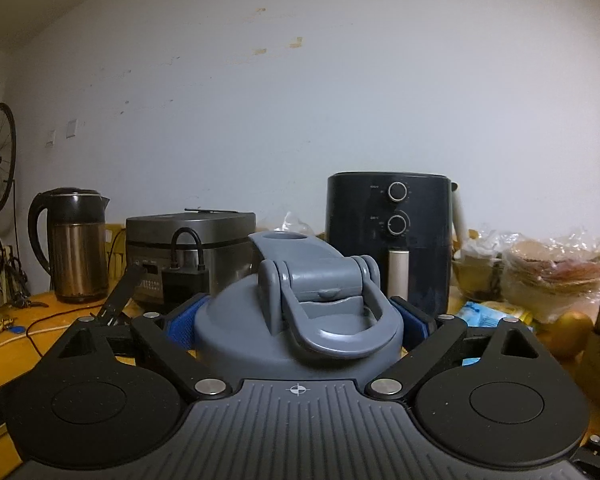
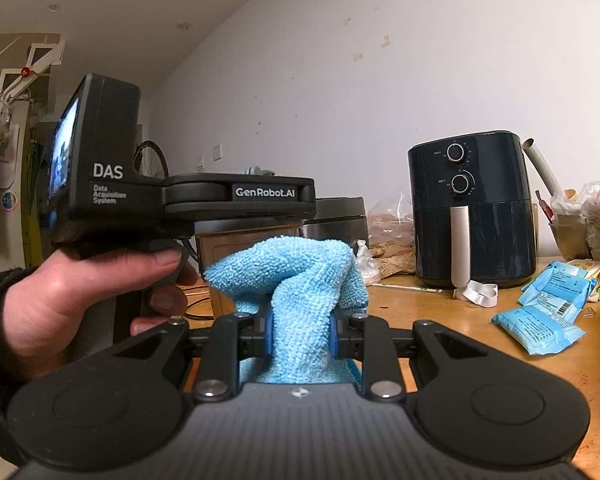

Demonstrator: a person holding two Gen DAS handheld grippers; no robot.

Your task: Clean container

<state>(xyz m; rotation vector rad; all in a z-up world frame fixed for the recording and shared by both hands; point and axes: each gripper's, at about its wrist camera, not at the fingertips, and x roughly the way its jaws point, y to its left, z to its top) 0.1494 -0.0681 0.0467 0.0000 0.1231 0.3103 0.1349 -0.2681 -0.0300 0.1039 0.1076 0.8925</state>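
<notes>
A grey container with a flip-up lid and a carry loop fills the middle of the left wrist view. My left gripper is shut on it, its blue pads pressing the container's two sides just below the lid. In the right wrist view my right gripper is shut on a light blue microfibre cloth, which bunches up above the fingers. The left gripper's black body, held by a person's hand, sits just to the left of the cloth.
On the wooden table stand a dark air fryer, a steel rice cooker and a kettle. Blue packets and bagged food lie to the right. A cable runs across the left.
</notes>
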